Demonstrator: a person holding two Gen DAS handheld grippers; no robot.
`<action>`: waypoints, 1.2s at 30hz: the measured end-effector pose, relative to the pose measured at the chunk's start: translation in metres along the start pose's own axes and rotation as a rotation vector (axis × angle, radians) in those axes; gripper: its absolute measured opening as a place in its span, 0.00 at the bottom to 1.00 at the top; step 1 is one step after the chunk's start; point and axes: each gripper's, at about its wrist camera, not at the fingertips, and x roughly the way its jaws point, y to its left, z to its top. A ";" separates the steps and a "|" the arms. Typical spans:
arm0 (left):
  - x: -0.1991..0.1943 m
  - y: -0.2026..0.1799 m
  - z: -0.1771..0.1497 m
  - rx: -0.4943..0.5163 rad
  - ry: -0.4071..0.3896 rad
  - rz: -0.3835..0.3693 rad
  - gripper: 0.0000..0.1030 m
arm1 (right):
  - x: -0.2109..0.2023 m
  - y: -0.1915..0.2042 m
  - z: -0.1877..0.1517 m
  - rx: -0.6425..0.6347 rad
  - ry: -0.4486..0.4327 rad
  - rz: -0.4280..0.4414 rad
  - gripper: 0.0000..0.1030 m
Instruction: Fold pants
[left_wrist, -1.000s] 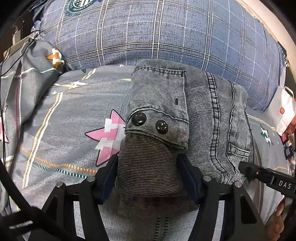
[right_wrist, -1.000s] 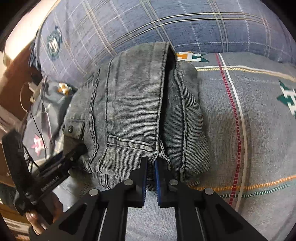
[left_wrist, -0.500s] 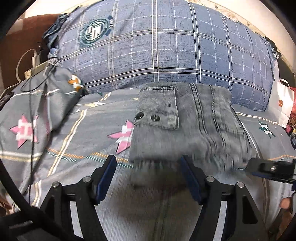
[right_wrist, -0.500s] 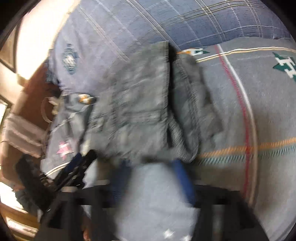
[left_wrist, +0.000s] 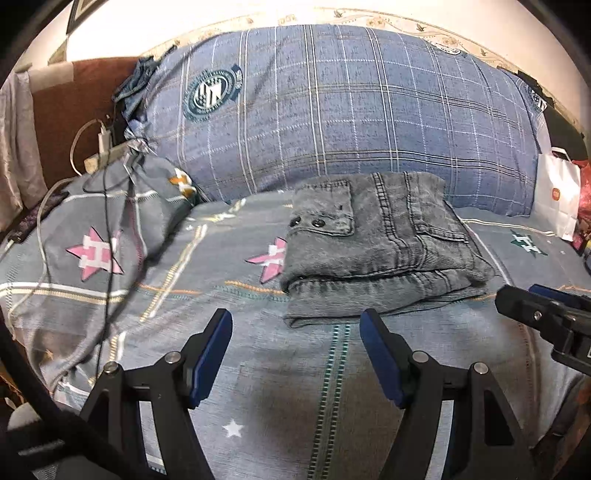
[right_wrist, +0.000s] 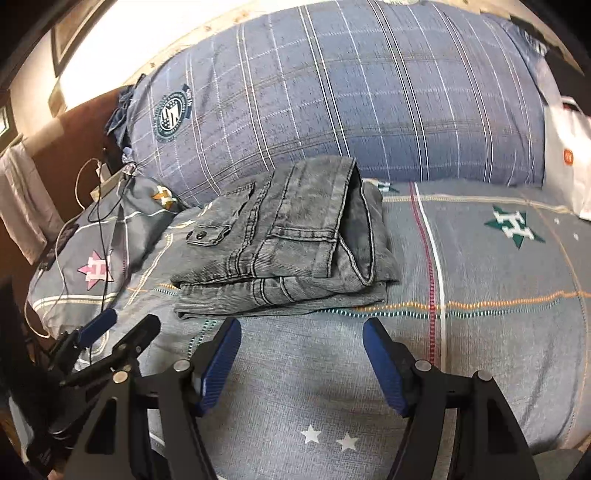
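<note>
The pants (left_wrist: 373, 251) are seen folded into a compact stack on the bed (left_wrist: 332, 369), against the plaid pillow (left_wrist: 332, 110). The left tool (left_wrist: 295, 354) and right tool (right_wrist: 301, 363) are spread, nothing between them; the right jaws have just been opened. The loose top flap could be sprung open if snagged.
</note>
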 end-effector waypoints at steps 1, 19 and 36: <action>0.001 0.001 0.000 -0.007 -0.005 0.008 0.70 | 0.001 -0.001 -0.001 0.000 0.006 0.011 0.70; -0.012 -0.003 0.004 0.017 -0.017 -0.017 0.70 | -0.008 -0.002 -0.004 0.028 0.010 0.030 0.70; -0.005 -0.003 0.008 -0.011 -0.039 0.051 0.75 | 0.007 -0.016 0.002 0.144 0.021 0.069 0.77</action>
